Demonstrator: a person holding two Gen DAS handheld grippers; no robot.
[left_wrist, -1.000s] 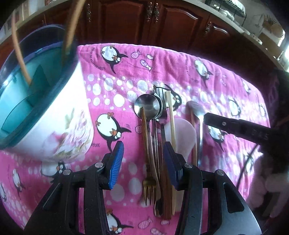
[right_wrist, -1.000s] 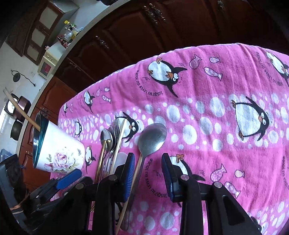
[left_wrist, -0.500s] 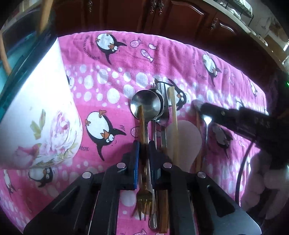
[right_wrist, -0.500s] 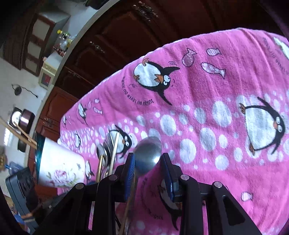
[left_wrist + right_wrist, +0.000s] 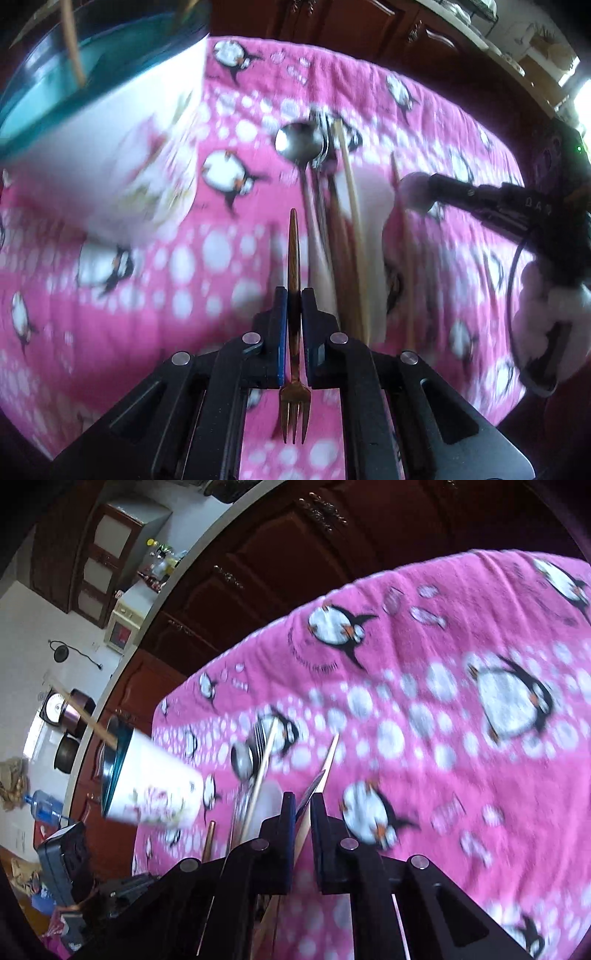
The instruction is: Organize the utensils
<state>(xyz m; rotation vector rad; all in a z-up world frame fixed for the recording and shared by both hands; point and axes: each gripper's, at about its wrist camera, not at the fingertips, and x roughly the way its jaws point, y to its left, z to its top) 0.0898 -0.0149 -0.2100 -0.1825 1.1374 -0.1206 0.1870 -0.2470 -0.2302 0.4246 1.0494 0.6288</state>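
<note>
My left gripper (image 5: 294, 295) is shut on a gold fork (image 5: 293, 258), lifted off the pink penguin cloth (image 5: 184, 332), tines toward the camera. The white flowered utensil holder (image 5: 110, 147) with a teal inside stands at the upper left. A pile of utensils (image 5: 332, 206) with a steel spoon (image 5: 300, 140) and chopsticks lies to the right. My right gripper (image 5: 303, 801) is shut on a spoon (image 5: 314, 790) with a wooden handle, lifted and turned edge-on. The holder (image 5: 155, 790) also shows at left in the right wrist view.
Dark wooden cabinets (image 5: 351, 26) stand behind the table's far edge. The right gripper's body (image 5: 517, 210) and gloved hand reach in from the right in the left wrist view. Chopsticks (image 5: 70, 44) stand in the holder.
My left gripper closed on the gold fork and lifted it out of the pile. My right gripper closed on the spoon and raised it off the cloth.
</note>
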